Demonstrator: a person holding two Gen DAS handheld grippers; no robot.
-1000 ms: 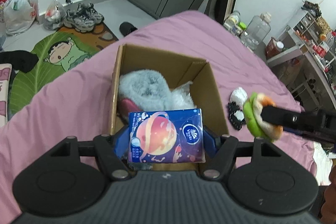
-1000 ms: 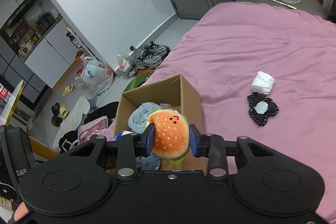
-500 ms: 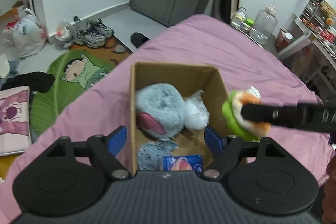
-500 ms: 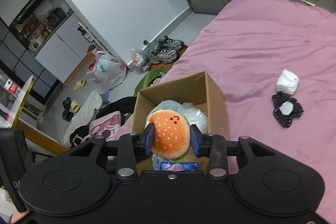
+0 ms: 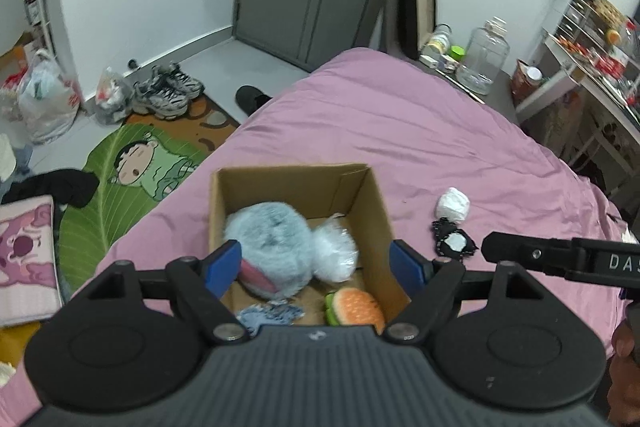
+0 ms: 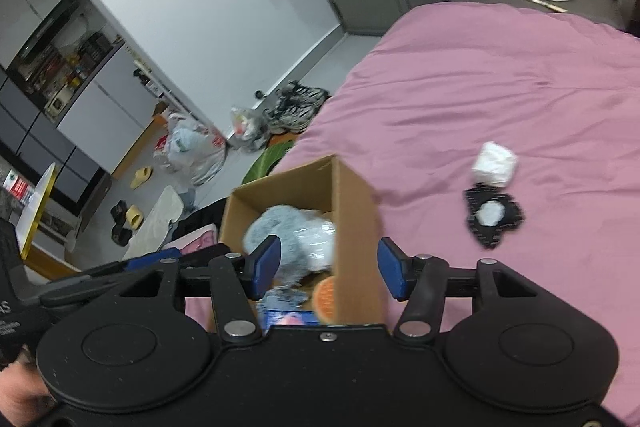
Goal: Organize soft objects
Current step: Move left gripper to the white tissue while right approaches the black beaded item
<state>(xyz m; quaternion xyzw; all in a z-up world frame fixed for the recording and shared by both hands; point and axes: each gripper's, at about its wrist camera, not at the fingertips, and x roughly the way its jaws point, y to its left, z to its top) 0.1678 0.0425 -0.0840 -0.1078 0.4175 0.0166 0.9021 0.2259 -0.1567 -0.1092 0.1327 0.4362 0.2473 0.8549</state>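
A cardboard box (image 5: 296, 179) (image 6: 356, 211) stands on the pink bed. In it lie a fluffy blue plush (image 5: 268, 239) (image 6: 276, 227), a clear bag (image 5: 334, 253), a burger plush (image 5: 354, 309) (image 6: 326, 297), a blue knitted piece (image 5: 268, 315) and a tissue pack (image 6: 288, 317). My left gripper (image 5: 314, 267) is open and empty above the box's near side. My right gripper (image 6: 328, 269) is open and empty over the box's right wall. A white soft bundle (image 5: 452, 205) (image 6: 494, 163) and a black-and-white fabric piece (image 5: 454, 243) (image 6: 492, 217) lie on the bed right of the box.
The pink bed sheet (image 5: 400, 131) reaches far back. Left of the bed on the floor are a green cartoon mat (image 5: 128, 175), shoes (image 5: 168, 93) and plastic bags (image 5: 44, 99). Jars (image 5: 486, 57) and shelves (image 5: 592, 39) stand at the back right.
My left gripper let the tissue pack go into the box and drew back, open. My right gripper carried the burger plush over the box, opened, and the plush now lies inside.
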